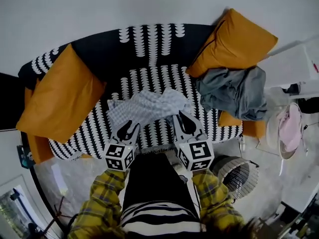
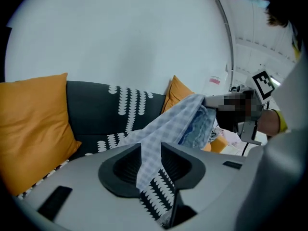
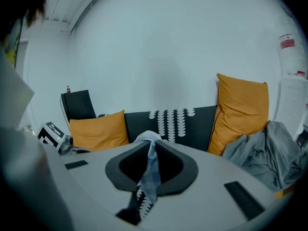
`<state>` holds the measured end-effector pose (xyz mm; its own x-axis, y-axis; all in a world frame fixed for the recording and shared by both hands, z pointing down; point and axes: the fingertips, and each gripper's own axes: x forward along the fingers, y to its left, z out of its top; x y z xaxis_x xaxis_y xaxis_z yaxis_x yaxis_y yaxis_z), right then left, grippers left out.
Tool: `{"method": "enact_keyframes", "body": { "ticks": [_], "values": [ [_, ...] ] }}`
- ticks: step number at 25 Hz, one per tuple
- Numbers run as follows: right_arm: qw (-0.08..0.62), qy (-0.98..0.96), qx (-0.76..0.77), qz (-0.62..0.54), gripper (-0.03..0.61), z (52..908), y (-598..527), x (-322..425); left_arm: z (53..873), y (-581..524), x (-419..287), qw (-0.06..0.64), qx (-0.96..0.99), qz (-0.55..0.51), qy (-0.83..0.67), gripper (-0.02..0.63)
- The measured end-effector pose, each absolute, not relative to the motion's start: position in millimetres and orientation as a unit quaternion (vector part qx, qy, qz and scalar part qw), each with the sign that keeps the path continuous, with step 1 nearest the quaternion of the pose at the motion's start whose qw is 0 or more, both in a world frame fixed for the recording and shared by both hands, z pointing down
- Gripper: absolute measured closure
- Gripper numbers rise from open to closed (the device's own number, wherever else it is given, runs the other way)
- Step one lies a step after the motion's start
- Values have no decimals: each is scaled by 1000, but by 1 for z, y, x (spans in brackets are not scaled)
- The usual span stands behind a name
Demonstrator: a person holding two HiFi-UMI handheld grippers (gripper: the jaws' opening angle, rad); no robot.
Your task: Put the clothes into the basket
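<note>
Checked garment [image 1: 148, 107] spanned the gap between the two grippers at the middle of the head view, bunched over the seat of the black sofa [image 1: 149, 46] with its white patterned stripes. The left gripper [image 1: 130, 128], just lower left of centre, was clamped on one edge of the cloth. In the left gripper view the checked fabric ran down between the two dark pads and was pinched there, with a slim gap left by its thickness. The right gripper [image 1: 183, 119], just lower right of centre, was likewise closed on the cloth. Its own view showed a narrow twisted fold caught between jaws that stood almost together.

One orange cushion [image 1: 60, 96] leaned at the left of the sofa and another orange cushion [image 1: 234, 41] at the upper right. A crumpled grey garment [image 1: 234, 91] lay on the right end of the seat, touching the lower edge of that second cushion. The basket [image 1: 238, 176], round and ribbed, stood on the floor at the lower right of the head view, well apart from the checked garment and just beside the person's right yellow plaid sleeve [image 1: 217, 198]. A pink garment [image 1: 289, 126] lay at the far right edge of the frame.
</note>
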<state>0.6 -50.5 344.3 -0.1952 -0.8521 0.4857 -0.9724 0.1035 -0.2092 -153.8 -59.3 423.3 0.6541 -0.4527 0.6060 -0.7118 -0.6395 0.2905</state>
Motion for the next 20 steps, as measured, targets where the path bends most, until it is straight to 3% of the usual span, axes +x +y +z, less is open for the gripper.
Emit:
{"method": "enact_keyframes", "body": {
  "ticks": [20],
  "values": [
    [-15, -601, 776, 189, 528, 231, 145, 141, 318, 87, 34, 184, 954, 207, -114, 494]
  ]
}}
